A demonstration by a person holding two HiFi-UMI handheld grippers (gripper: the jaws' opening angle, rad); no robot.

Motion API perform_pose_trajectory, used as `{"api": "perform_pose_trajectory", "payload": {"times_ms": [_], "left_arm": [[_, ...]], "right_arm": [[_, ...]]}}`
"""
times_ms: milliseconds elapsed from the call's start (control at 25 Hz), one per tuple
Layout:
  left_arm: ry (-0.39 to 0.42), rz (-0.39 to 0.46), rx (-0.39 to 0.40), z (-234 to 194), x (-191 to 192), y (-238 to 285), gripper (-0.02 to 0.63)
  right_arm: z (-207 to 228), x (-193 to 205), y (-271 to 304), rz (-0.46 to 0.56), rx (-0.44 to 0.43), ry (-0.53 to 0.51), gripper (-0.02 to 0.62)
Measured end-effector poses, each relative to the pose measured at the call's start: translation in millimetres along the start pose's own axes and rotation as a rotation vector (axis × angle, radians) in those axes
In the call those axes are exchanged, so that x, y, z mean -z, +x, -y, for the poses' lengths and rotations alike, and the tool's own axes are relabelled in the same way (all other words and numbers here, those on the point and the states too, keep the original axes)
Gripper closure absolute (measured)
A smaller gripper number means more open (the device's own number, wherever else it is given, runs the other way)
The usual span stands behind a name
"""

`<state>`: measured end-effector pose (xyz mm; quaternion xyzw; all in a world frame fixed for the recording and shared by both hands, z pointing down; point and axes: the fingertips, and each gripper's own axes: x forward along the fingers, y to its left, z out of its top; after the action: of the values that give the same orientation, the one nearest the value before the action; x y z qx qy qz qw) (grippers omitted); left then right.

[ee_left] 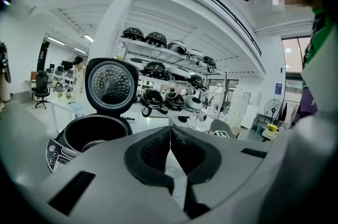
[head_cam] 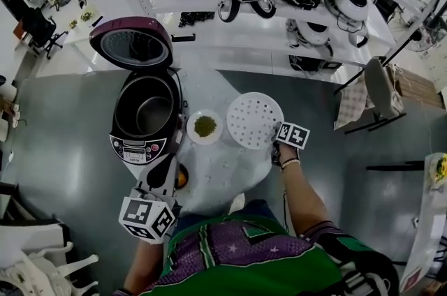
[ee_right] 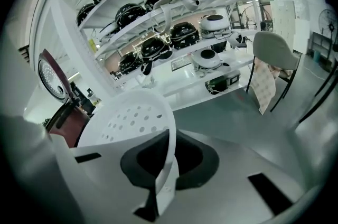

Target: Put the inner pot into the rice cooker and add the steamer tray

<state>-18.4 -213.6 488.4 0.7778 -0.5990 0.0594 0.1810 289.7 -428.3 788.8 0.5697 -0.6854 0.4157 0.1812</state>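
Observation:
The maroon rice cooker [head_cam: 143, 116] stands open at the table's left, lid [head_cam: 131, 45] tipped back, with the dark inner pot [head_cam: 148, 112] seated inside. The white perforated steamer tray [head_cam: 254, 120] is to its right, tilted up off the table. My right gripper [head_cam: 279, 146] is shut on the tray's near rim; in the right gripper view the tray [ee_right: 132, 117] stands edge-on between the pads at my right gripper [ee_right: 168, 165]. My left gripper [head_cam: 165, 172] is shut and empty beside the cooker's front right; in the left gripper view the gripper [ee_left: 170, 151] faces the cooker [ee_left: 87, 134].
A small white bowl [head_cam: 204, 126] with something green sits between cooker and tray on the round white table [head_cam: 227, 179]. An orange object [head_cam: 181, 178] lies by the left gripper. Shelves [head_cam: 265, 5] of other rice cookers run behind; a chair [head_cam: 380, 89] stands at the right.

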Motion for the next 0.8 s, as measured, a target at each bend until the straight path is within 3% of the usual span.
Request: {"api": "perform_pose_trajectory", "payload": {"times_ms": [400, 600, 800], "left_arm": [[-0.048, 0.079, -0.018, -44, -32, -26, 0.583], [-0.035, 0.159, -0.032, -78, -56, -47, 0.583], [-0.011, 0.18, -0.034, -103, -71, -64, 0.583]], "right_arm": [[-24, -30, -55, 0.068, -0.001, 0.052, 0.584], [-52, -33, -77, 0.089, -0.009, 0.033, 0.565], [-85, -41, -97, 0.124, -0.029, 0.044, 0.568]]}}
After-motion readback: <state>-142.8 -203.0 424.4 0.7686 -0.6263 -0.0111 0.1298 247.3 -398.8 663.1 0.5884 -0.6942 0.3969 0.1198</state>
